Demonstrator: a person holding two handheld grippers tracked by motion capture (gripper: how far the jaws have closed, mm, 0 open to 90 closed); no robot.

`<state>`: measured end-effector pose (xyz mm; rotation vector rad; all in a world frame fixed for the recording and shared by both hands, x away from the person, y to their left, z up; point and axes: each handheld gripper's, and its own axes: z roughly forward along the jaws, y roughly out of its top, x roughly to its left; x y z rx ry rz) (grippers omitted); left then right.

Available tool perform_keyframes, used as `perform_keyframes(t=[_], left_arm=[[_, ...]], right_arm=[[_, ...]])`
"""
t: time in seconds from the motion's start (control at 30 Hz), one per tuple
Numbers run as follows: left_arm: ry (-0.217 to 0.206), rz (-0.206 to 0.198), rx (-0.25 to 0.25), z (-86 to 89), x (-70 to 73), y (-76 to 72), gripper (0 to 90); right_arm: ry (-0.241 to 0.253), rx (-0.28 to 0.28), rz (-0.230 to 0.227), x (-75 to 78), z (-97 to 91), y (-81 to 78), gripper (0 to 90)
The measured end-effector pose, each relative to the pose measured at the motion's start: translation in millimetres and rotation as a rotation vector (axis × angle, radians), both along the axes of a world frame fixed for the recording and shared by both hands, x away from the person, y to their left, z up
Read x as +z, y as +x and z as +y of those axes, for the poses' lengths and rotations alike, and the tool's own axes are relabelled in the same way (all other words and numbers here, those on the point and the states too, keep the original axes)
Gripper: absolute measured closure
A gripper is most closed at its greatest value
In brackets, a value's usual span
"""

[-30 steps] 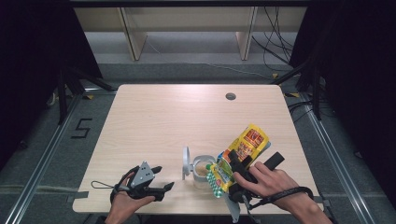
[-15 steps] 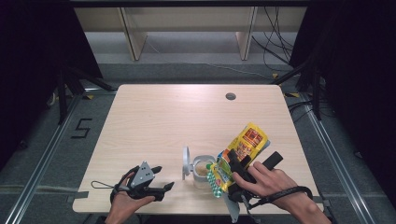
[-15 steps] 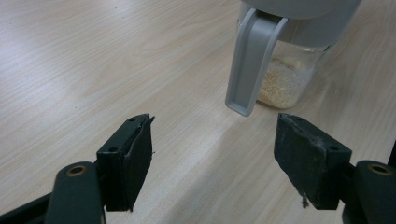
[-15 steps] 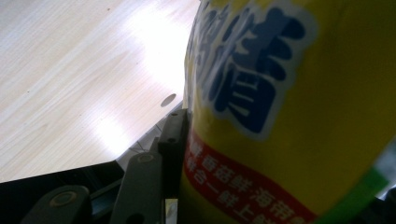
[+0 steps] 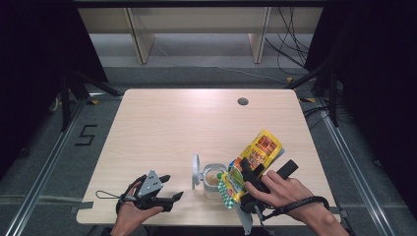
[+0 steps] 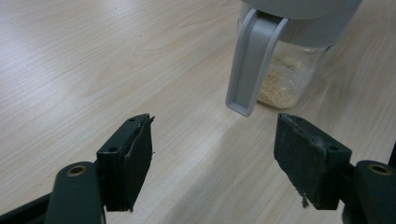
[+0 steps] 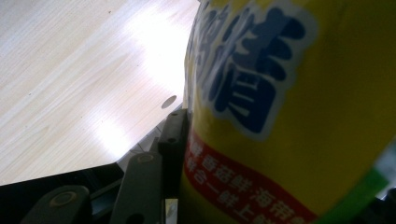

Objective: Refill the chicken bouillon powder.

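Yellow, with a green end, the seasoning bag (image 5: 251,164) is clamped in the right hand-held gripper (image 5: 252,178), its long axis tilted down toward the open jar (image 5: 213,181) just to its left near the worktop's (image 5: 187,123) front edge. The left hand-held gripper (image 5: 167,189), jaws spread and empty, sits farther left, facing the jar.
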<state>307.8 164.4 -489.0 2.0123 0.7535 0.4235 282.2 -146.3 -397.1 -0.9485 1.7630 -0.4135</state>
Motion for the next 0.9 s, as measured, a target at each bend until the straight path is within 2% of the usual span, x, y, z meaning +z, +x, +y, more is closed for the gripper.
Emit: perform_keyframes(t=[0.2, 0.23, 0.27, 0.47, 0.6, 0.67, 0.73, 0.83, 0.87, 0.9], left_arm=[[0.006, 0.001, -0.001, 0.2, 0.0, 0.3, 27.7], [0.007, 0.002, -0.004, 0.2, -0.2, 0.5, 27.6], [-0.009, 0.020, 0.009, -0.9, -1.1, -0.7, 27.7], [-0.015, 0.015, 0.014, -0.8, -0.7, -1.0, 27.6], [-0.008, 0.008, 0.007, -0.1, -0.3, -0.4, 27.6], [0.023, -0.002, -0.002, 1.5, 0.5, 0.9, 27.7], [0.000, 0.001, 0.001, 0.1, 0.0, 0.2, 27.6], [0.014, 0.000, 0.001, 1.1, 0.1, 0.7, 27.6], [-0.008, 0.011, 0.016, 0.3, -0.9, 0.0, 27.6], [-0.004, 0.010, 0.001, 1.0, -0.3, 0.8, 27.6]], right_arm=[[0.003, 0.003, 0.000, -0.2, -0.5, 0.5, 61.4], [0.002, -0.011, -0.003, -0.5, -0.5, -0.5, 61.4], [-0.002, -0.004, -0.005, -0.1, -0.2, -0.6, 61.4], [-0.004, 0.001, -0.003, 0.1, 0.0, -2.3, 61.4], [-0.005, -0.002, -0.010, -0.4, -0.1, -2.0, 61.4], [-0.009, -0.005, -0.011, -0.9, 0.1, -2.1, 61.4], [-0.008, 0.000, -0.006, -0.8, 0.0, -1.8, 61.4], [0.001, -0.003, -0.006, -0.1, -0.6, -2.0, 61.4], [0.002, -0.003, -0.009, 0.5, -0.4, -1.8, 61.4], [-0.003, -0.008, -0.012, 0.3, -0.2, -2.0, 61.4]])
